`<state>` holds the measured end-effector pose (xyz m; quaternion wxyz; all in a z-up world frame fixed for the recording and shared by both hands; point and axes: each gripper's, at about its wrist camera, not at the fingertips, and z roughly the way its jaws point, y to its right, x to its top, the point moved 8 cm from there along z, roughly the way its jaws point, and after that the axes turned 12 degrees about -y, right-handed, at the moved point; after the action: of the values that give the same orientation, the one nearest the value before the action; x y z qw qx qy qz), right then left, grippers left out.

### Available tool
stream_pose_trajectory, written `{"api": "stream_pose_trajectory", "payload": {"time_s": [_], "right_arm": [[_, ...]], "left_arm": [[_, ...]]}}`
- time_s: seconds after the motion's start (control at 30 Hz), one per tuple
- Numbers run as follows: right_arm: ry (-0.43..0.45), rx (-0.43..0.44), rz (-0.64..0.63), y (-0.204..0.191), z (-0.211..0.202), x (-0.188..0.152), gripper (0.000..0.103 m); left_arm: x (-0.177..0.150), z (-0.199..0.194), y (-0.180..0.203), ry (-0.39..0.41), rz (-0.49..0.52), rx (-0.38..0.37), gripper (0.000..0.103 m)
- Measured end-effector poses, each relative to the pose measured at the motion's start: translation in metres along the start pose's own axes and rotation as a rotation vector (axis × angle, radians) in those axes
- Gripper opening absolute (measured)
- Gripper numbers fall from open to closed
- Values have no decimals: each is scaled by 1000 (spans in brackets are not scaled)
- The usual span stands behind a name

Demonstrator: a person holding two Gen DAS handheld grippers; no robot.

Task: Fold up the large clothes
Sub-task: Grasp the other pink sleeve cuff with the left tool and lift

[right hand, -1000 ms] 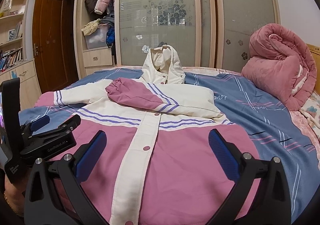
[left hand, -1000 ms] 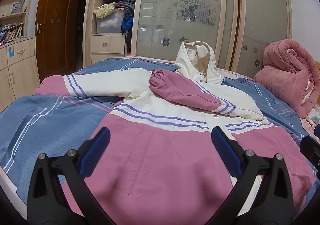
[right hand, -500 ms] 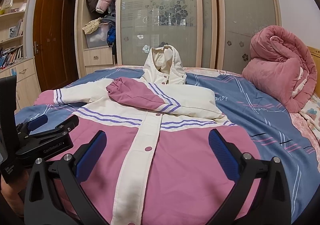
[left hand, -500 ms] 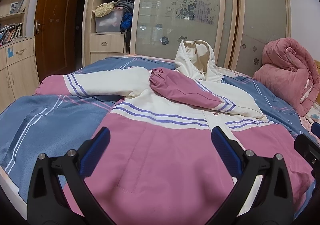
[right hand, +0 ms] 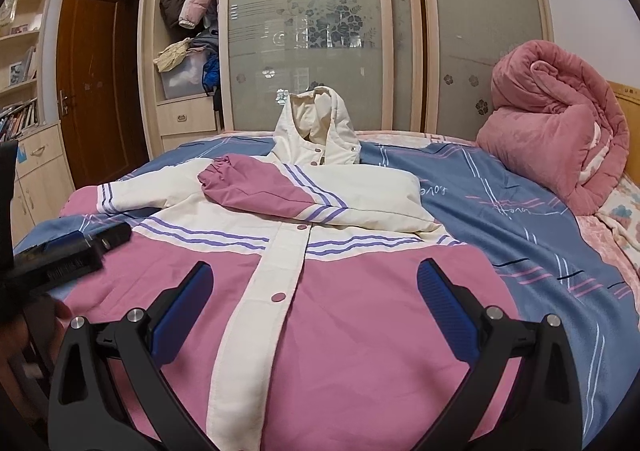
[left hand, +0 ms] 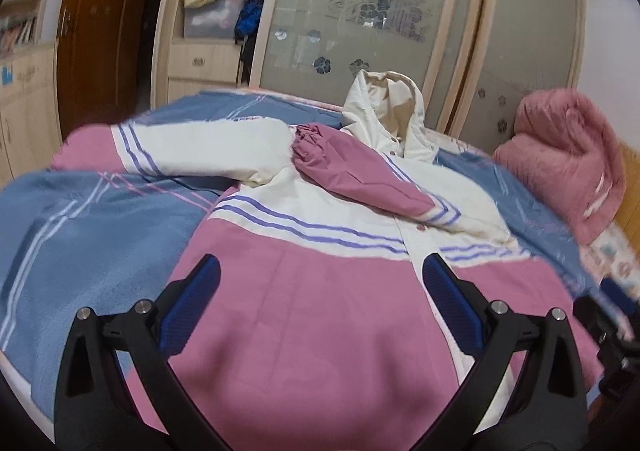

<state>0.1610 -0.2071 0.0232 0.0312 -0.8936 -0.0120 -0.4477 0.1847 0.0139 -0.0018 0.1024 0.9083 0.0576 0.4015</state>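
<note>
— While both hover over the hem, how do they stand?
— The left gripper (left hand: 316,291) has its jaws spread wide, holding nothing; the right gripper (right hand: 314,289) likewise gapes empty.
— And the jacket (right hand: 340,311)?
— It lies front up on the bed (right hand: 500,211), snapped shut, hood (right hand: 320,131) toward the wardrobe (right hand: 400,31). One sleeve (right hand: 260,191) is folded across the chest; the other sleeve (left hand: 180,147) stretches out sideways over the blue cover.
— Anything else?
— A rolled pink quilt (right hand: 560,139) sits on the bed, well apart from the jacket.
</note>
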Motion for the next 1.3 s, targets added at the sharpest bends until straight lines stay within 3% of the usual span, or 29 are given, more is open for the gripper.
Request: {"api": "stream_pose_trajectory", "payload": {"time_s": [0.13,0.2,0.27,0.37,0.5,0.57,0.63,0.7,0.8,0.9,1.0,1.07,1.2,1.3], "right_arm": [[-1,-3,5,4,5,-3,102],[-9,-12,0,6,9,-5,102],[-17,-20,-5,7,13,-7,102],[-22,-21,-2,6,17,-8,102],[-33,-11,-13,-1,22,-9,102],[-36,-4,-30,-8,24,-9,102],[-38,-1,-51,-15,27,-10,102],[-43,-1,-62,-20,31,-9,102],[-62,3,-65,-26,40,-9,102],[-67,12,-72,-33,43,-10,102],[-74,17,-92,-40,47,-11,102],[-81,20,-97,-42,49,-12,102],[-84,27,-92,-44,51,-11,102],[-79,27,-96,-45,50,-11,102]], "left_arm": [[24,15,-62,-79,-171,-88,101],[36,18,-112,-101,-322,-128,101],[46,17,-155,-79,-442,-180,101],[63,8,-234,27,-645,-261,101],[81,11,-325,101,-793,-262,101],[91,22,-367,106,-822,-243,101],[94,46,-394,61,-891,-328,101],[93,65,-410,48,-941,-391,101],[91,91,-424,24,-917,-351,99],[96,89,-430,66,-884,-359,96],[104,76,-430,136,-891,-491,96],[111,73,-431,159,-891,-527,98],[103,93,-430,80,-943,-484,99],[100,96,-425,51,-906,-436,100]]}}
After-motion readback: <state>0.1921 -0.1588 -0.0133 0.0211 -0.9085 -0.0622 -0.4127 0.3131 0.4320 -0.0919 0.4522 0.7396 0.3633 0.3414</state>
